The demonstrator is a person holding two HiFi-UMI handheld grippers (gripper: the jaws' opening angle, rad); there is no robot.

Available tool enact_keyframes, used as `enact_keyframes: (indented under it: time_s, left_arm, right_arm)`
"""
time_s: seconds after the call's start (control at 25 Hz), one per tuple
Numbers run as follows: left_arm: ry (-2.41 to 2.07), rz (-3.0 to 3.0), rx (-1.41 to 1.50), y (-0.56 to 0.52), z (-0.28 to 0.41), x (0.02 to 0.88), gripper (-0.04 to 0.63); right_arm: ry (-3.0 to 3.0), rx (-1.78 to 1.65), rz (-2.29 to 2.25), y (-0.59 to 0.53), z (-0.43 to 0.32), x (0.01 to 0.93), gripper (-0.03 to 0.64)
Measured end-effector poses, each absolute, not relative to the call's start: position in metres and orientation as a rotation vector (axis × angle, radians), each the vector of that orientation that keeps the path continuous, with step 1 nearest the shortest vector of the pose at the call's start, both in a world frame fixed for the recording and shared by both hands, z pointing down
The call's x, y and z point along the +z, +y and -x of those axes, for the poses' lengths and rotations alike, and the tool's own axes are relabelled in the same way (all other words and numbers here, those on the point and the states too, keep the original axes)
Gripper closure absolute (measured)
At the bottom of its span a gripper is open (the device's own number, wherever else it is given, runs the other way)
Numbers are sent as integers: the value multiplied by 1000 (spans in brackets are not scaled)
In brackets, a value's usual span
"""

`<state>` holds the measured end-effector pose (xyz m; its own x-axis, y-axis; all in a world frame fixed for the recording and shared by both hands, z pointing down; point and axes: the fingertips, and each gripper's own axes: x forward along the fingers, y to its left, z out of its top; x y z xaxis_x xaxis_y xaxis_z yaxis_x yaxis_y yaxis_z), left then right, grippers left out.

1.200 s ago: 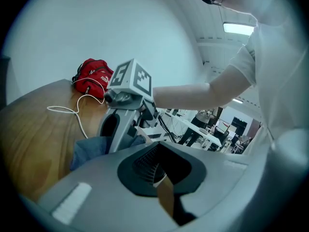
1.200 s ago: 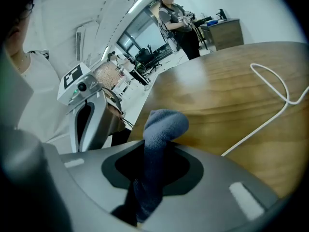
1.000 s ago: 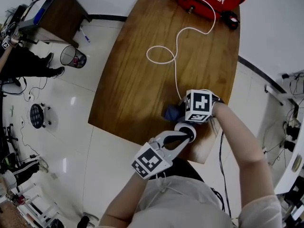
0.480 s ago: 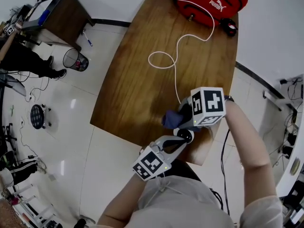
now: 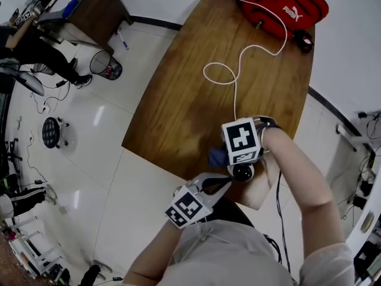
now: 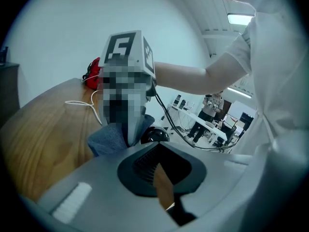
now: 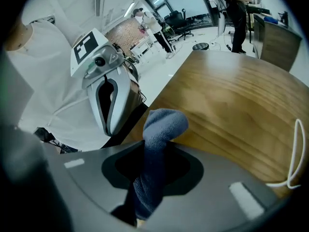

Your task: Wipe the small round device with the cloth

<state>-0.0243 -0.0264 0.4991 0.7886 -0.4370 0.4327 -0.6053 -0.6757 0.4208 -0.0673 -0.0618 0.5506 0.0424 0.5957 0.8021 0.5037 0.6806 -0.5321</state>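
The small round device lies at the near edge of the table in the head view, just below the right gripper, with the cloth beside it. In the left gripper view, the left gripper is closed and empty, and the device sits just beyond its tip. In the right gripper view, the jaws pinch the cloth. I judge that the wiping is not finished.
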Motion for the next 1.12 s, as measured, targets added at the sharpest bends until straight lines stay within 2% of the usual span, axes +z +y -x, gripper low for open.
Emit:
enact_keyframes:
  time_s: [0.44,0.68,0.84,1.12]
  left_arm:
    - [-845,-2367,424,-33,59,516,589]
    - [-826,-2406,453,-42,64,510,589]
    - [-842,-2429,465,-48,67,499,589]
    - [-859,-2438,482,-38,60,495,589]
  right_arm:
    - [-1647,132,811,-74,71,607,511]
    - [-1976,118,350,-122,80,544,511]
    - [-2289,330,65,-115,64,472,511]
    - [-2349,453,-212,-74,14,487,511]
